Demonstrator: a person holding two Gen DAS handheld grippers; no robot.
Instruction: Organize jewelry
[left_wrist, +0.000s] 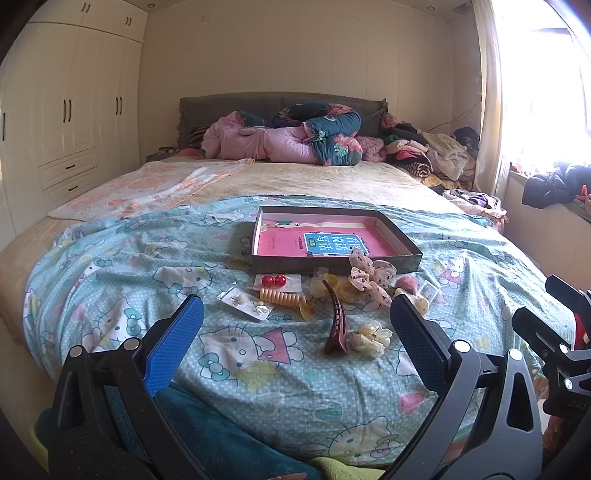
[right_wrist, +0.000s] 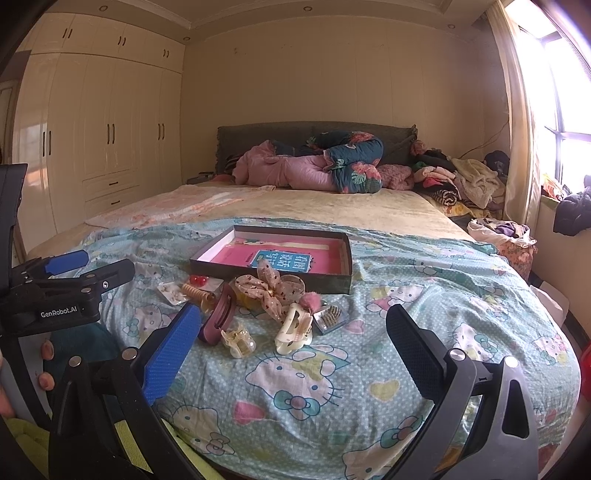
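A bed (left_wrist: 332, 177) is filling both wrist views, covered at the near end by a pale blue cartoon-cat sheet (left_wrist: 236, 373). On the sheet a shallow dark box (left_wrist: 334, 258) is lying open, with a pink book (left_wrist: 291, 242) flat inside it.

Just in front of the box a cluster of hair accessories is lying loose on the sheet. A maroon clip (left_wrist: 336, 321) is sitting nearest the left gripper, with a small cream claw clip (left_wrist: 371, 338) touching its right side. Behind them are lying an orange spiral tie (left_wrist: 282, 296), a card with two red beads (left_wrist: 274, 281), a clear packet (left_wrist: 245, 305) of small pieces, and a polka-dot bow (left_wrist: 371, 278) leaning against the box front. A larger white claw clip (right_wrist: 293, 328), a pink pompom (right_wrist: 306, 300) and a small clear case (right_wrist: 328, 316) are showing best in the right view.

The left gripper (left_wrist: 295, 345) is hovering low over the sheet with its blue pads spread wide, holding nothing. The right gripper (right_wrist: 293, 352) is likewise hanging with its pads wide apart and empty, close to the white claw clip.

Piled bedding (left_wrist: 291, 134) is resting at the headboard, and a cream wardrobe (left_wrist: 70, 107) is standing along the left wall.
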